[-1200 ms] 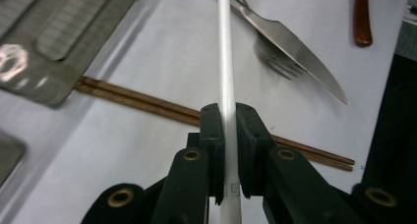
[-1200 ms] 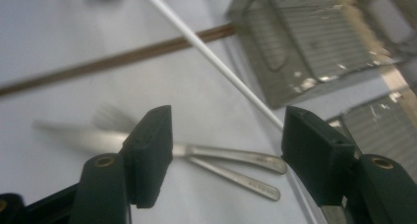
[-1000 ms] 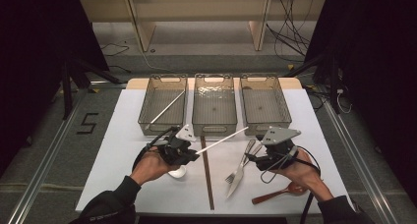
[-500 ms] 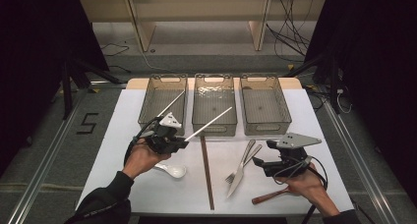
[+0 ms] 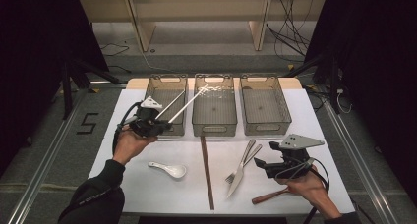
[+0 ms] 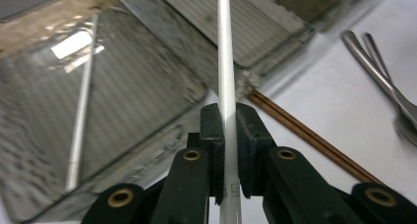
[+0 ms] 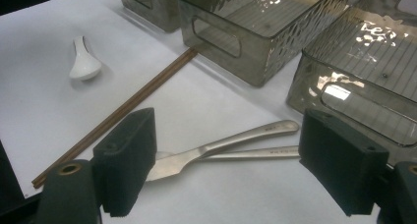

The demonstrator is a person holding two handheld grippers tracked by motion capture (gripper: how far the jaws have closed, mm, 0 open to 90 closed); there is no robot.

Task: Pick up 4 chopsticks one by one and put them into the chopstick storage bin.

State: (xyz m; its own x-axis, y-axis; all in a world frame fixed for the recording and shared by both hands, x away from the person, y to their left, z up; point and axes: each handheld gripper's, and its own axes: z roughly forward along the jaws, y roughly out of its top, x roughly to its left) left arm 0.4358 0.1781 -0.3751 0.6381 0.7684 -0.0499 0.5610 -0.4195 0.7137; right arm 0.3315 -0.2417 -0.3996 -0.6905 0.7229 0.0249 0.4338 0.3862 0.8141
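Observation:
My left gripper point(image 5: 162, 122) is shut on a white chopstick point(image 5: 189, 102), held above the front of the left clear bin point(image 5: 158, 94); the stick slants up over the middle bin point(image 5: 214, 127). In the left gripper view the chopstick point(image 6: 225, 62) runs straight out from between the pads of the left gripper point(image 6: 225, 130). A second white chopstick point(image 6: 81, 111) lies inside the left bin. My right gripper point(image 5: 260, 164) stands open at the front right, and its jaws have just been opening with nothing between them. A steel knife point(image 7: 221, 146) and fork point(image 7: 268, 152) lie just beyond the right gripper point(image 7: 228, 160).
A right clear bin point(image 5: 265, 129) stands beside the other two. Brown chopsticks point(image 5: 206, 170) lie lengthwise at mid table, with a white ceramic spoon point(image 5: 169, 169) to their left. A wooden handle point(image 5: 268, 197) pokes out under the right hand.
The left gripper has carried the white chopstick left and towards the bins. The right gripper has drawn back to the right, away from the knife and fork, and its jaws have opened.

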